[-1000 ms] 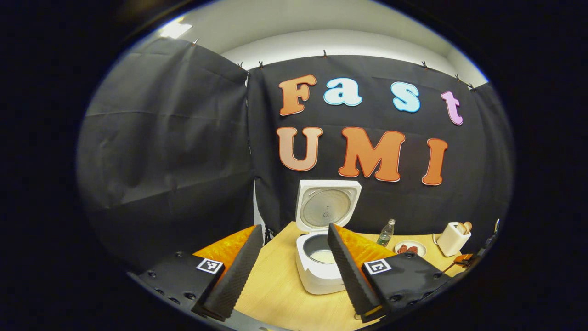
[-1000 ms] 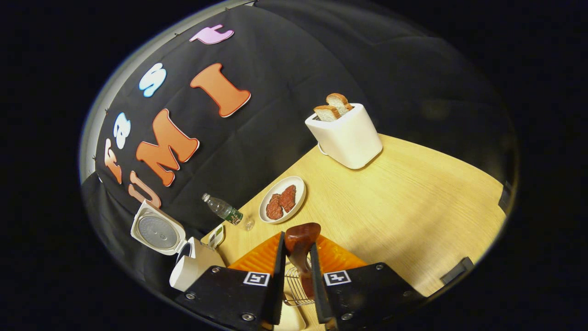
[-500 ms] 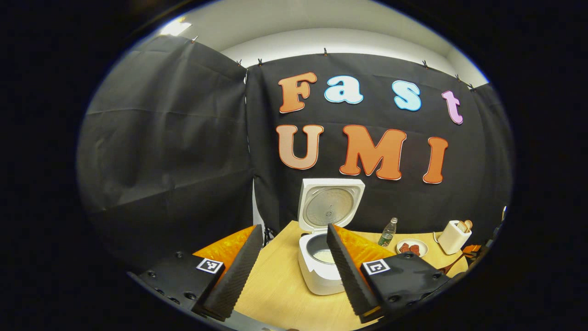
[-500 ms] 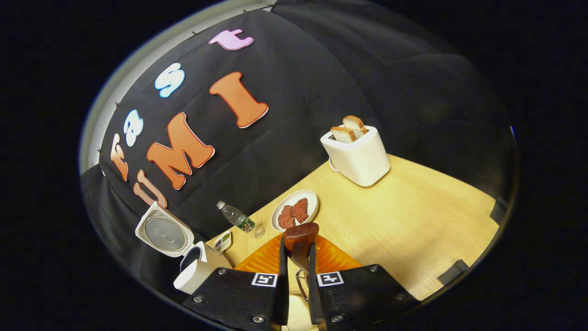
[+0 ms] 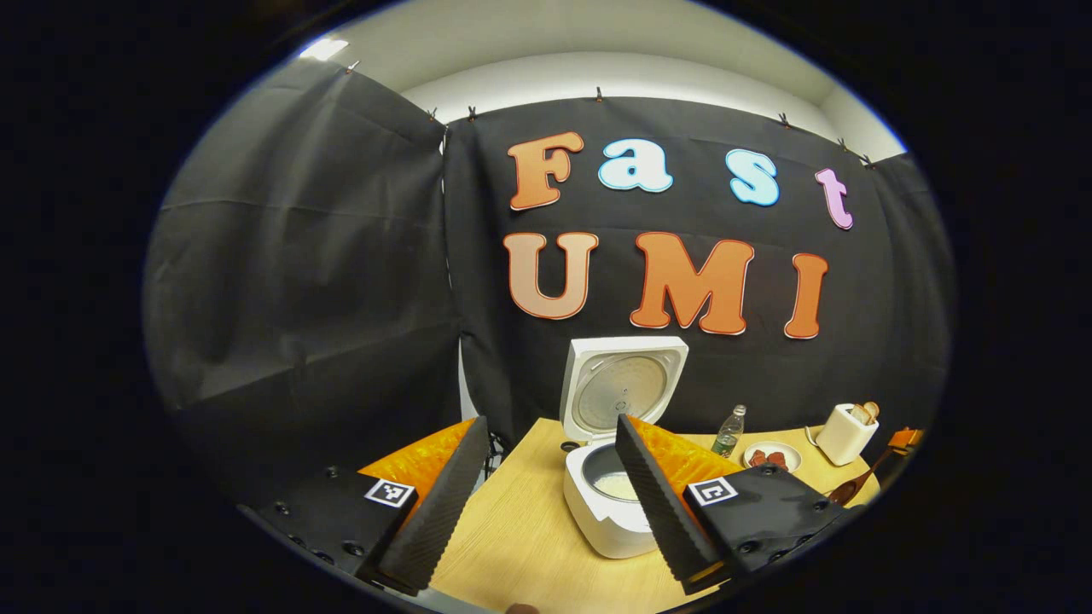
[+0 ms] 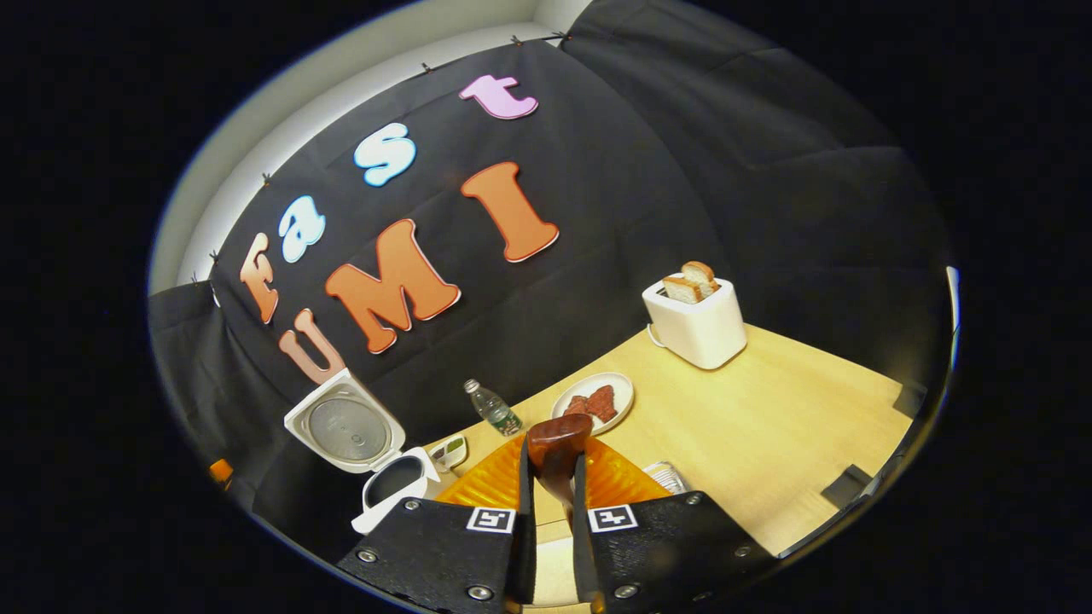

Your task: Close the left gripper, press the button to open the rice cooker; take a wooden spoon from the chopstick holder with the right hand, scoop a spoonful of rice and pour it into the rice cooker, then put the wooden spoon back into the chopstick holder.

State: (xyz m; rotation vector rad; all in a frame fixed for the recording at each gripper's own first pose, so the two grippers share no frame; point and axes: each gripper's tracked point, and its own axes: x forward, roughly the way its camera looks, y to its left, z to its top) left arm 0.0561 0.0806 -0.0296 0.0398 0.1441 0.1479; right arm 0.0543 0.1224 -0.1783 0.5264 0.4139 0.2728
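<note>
black cloth wall [image 5: 307,281], wooden table [image 6: 768,426], white ceiling [image 5: 597,43]

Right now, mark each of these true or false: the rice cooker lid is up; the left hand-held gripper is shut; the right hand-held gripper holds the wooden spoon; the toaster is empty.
1. The rice cooker lid is up. True.
2. The left hand-held gripper is shut. False: its fingers stand wide apart, holding nothing.
3. The right hand-held gripper holds the wooden spoon. True: both fingers press on it.
4. The toaster is empty. False: two bread slices stick out of it.
</note>
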